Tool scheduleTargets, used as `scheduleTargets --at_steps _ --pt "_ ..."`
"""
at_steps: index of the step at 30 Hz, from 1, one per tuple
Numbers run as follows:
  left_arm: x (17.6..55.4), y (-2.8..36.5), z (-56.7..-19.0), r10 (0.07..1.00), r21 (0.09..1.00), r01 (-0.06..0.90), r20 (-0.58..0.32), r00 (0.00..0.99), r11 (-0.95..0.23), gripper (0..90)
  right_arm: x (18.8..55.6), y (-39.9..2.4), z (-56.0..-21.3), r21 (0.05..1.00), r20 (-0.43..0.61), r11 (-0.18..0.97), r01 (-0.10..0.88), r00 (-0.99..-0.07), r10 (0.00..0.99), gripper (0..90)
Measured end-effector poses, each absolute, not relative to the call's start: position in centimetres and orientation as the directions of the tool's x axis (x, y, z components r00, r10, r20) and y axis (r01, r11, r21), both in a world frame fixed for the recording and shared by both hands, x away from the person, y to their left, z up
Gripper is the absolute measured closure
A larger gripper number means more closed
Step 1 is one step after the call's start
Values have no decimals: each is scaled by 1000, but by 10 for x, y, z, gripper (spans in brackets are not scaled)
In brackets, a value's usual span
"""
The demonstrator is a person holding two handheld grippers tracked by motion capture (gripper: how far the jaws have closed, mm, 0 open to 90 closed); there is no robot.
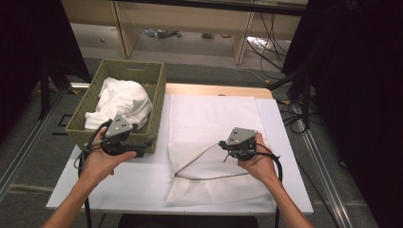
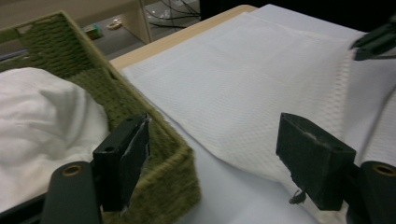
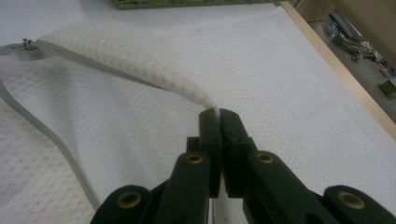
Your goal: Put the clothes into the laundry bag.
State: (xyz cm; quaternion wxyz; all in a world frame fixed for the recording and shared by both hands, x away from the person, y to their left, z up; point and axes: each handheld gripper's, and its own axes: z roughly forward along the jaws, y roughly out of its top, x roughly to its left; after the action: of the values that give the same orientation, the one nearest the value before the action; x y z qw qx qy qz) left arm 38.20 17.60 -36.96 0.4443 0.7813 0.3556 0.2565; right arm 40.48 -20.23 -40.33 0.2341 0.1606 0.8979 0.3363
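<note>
My right gripper (image 3: 218, 122) is clamped on the upper edge of the white mesh laundry bag (image 1: 209, 128), lifting it so the zippered mouth (image 1: 192, 164) gapes — the bag lies flat on the white table (image 1: 123, 183), just right of the green woven basket (image 1: 81, 126). My left gripper (image 1: 138, 151) hovers at the basket's near corner, jaws wide apart and empty. The crumpled white cloth (image 1: 121, 97) sits in the basket.

Risks as I judge them:
- The pinch on the bag edge looks thin — a tug could pull the mesh free and the mouth would drop shut.
- Left jaws sit close to the basket wall; going in for the cloth could snag the weave or shove the basket.
- The cloth is bulky — a partial grab may trail over the rim.
</note>
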Motion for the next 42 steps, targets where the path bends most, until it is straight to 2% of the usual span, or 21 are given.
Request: scheduleTargets --at_steps 3,8,9,10,12,16,22,30,35,38,42 --pt "400 183 -364 790 866 336 104 604 -370 259 403 -202 -404 677 -294 718 158 -837 461 897" --pt "428 195 -354 821 865 363 92 564 -346 259 404 -202 -404 677 -293 718 160 -837 462 897" --pt "433 196 -353 836 872 374 70 544 -316 259 405 -203 -405 674 -309 726 135 -841 443 897" --pt "438 200 -351 838 863 377 93 538 -337 260 405 -203 -405 674 -303 725 142 -842 446 897" --pt "448 204 -349 864 869 392 76 499 -303 269 405 -203 -405 674 -295 723 152 -842 452 897" --pt "470 217 -344 887 851 423 99 452 -311 262 406 -203 -406 671 -301 727 143 -844 444 897" --pt "499 234 -343 901 823 466 119 417 -324 250 404 -202 -407 672 -292 723 161 -840 458 897" --pt "530 243 -358 905 777 528 122 408 -343 210 406 -202 -408 664 -297 732 149 -846 442 897" --pt "551 248 -377 887 752 543 118 447 -373 180 406 -202 -408 663 -298 733 148 -847 441 897" --pt "556 246 -390 901 744 599 9 433 -296 175 406 -202 -409 663 -297 734 150 -847 441 897" --pt "562 244 -403 901 715 627 11 433 -310 155 405 -200 -410 660 -290 735 153 -851 438 897"
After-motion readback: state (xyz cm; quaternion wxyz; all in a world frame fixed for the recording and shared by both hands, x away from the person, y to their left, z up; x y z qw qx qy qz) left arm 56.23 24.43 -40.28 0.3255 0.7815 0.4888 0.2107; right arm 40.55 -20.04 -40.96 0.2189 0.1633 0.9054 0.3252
